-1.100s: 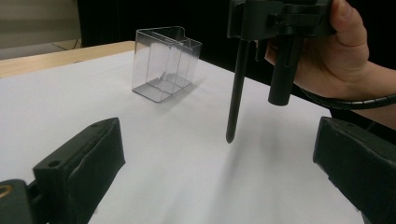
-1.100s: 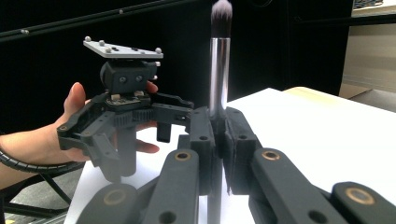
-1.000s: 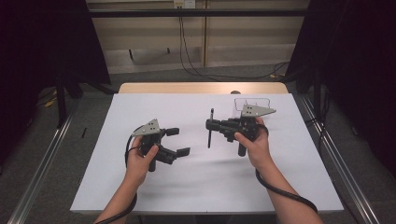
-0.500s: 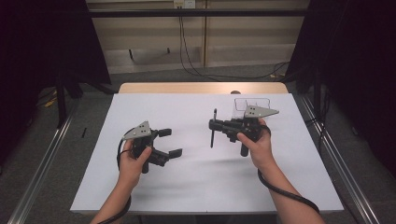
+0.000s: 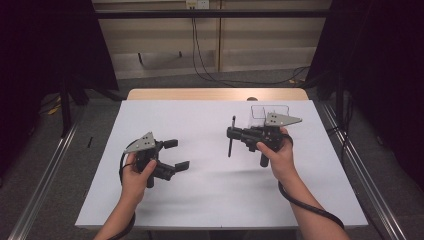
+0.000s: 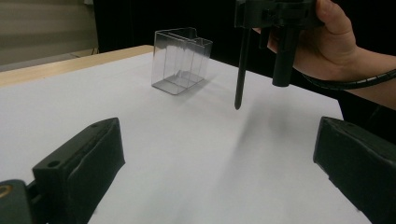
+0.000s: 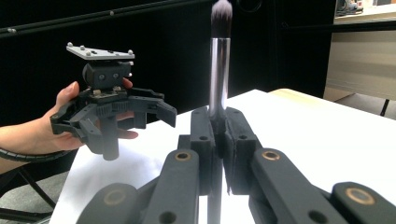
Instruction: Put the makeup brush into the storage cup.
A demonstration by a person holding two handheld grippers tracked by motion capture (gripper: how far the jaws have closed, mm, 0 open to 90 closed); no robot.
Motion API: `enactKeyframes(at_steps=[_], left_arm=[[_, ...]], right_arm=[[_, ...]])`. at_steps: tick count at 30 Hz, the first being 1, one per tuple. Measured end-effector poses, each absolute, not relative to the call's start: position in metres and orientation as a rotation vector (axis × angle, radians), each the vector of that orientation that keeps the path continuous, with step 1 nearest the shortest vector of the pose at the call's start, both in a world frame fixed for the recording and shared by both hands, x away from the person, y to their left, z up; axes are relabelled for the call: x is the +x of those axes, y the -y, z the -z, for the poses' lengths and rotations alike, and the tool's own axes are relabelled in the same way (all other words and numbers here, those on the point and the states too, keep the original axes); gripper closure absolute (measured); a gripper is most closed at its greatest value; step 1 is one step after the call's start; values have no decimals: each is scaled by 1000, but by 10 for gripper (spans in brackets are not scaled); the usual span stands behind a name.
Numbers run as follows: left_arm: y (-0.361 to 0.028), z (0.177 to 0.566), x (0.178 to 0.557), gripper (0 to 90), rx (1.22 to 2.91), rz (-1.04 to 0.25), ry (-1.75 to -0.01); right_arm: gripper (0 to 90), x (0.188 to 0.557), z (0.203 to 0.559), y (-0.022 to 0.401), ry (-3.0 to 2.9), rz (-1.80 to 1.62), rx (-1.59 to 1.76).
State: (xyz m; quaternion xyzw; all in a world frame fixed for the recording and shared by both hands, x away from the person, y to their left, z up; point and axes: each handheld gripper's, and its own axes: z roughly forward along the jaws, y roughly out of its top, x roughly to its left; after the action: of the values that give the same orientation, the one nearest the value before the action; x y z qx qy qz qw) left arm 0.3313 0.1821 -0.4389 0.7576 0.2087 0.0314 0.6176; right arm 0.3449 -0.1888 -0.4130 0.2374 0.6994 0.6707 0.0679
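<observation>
Near the table's far right corner a clear box [image 5: 270, 114] is sitting empty—beside it the right gripper [image 5: 233, 135] is clamping a makeup brush [image 7: 219, 70] upright, while the left gripper [image 5: 177, 154] is hovering wide open—holding nothing.

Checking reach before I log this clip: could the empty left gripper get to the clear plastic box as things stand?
Probably yes: the left gripper, jaws open, faces bare white table up to the clear plastic box; the right gripper's dark brush hangs beside that path.
</observation>
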Motion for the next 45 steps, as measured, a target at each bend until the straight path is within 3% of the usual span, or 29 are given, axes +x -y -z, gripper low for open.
enactKeyframes(at_steps=[45], left_arm=[[-212, 444, 318, 19, 1763, -98, -517]], right_arm=[[847, 345, 411, 215, -2088, -1975, 732]])
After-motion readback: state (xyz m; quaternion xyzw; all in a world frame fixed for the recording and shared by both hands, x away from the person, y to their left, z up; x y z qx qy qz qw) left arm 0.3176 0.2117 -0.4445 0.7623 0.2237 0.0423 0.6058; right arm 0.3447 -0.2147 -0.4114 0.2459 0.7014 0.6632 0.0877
